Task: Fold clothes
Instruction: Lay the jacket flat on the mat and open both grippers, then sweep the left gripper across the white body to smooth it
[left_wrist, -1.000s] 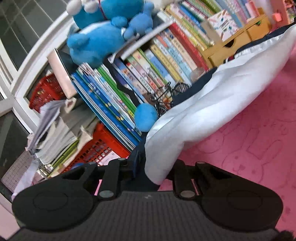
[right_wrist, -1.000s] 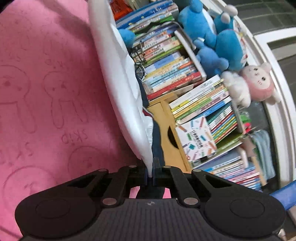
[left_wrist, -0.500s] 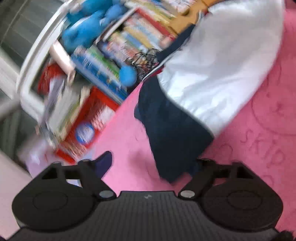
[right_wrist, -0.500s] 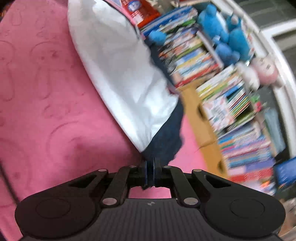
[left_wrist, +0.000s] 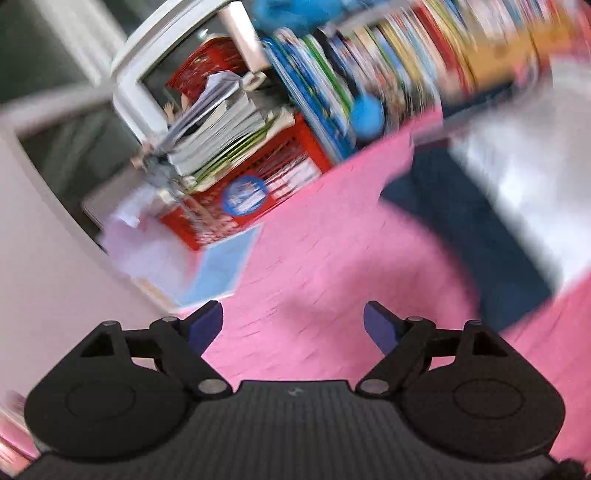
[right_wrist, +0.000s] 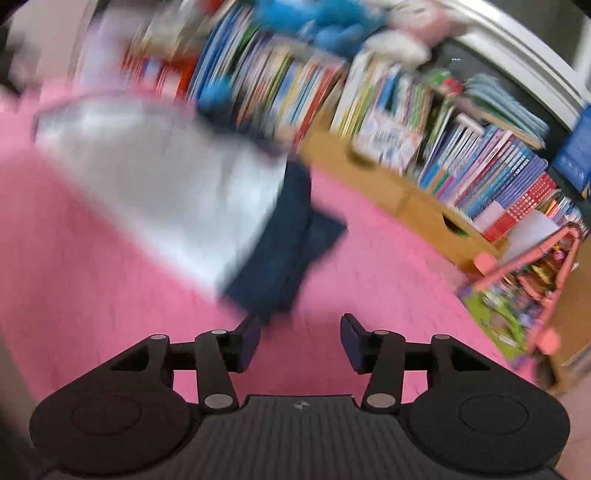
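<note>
Both frames are smeared with motion, so fine detail is lost. The garment (right_wrist: 177, 177), white across its body with navy sleeves or trim, lies flat on the pink mat (right_wrist: 92, 288). From the right wrist view it spreads from about ten o'clock down toward the centre, its navy end (right_wrist: 284, 251) reaching almost to the left fingertip of the right gripper (right_wrist: 300, 341). That gripper's jaws have just been opening; they stand partly apart, released, with only pink mat showing in the gap and the dark cloth just beyond the tips, not between the pads.

From the left wrist view the same garment (left_wrist: 524, 177) sits at two to three o'clock, navy part (left_wrist: 461, 229) nearer the camera, white part behind it. The left gripper (left_wrist: 293, 326) is well clear of it, jaws spread wide and having just been opening, nothing between them but mat.

Along the far edge of the mat runs a packed row of books (right_wrist: 461, 155), with blue plush toys (right_wrist: 317, 22) on top at twelve o'clock. A red crate (left_wrist: 266, 177) stacked with papers shows at eleven o'clock in the left view, and a wooden drawer unit (right_wrist: 424, 206) at two o'clock in the right view, with a pink toy frame (right_wrist: 524, 273) at three o'clock
</note>
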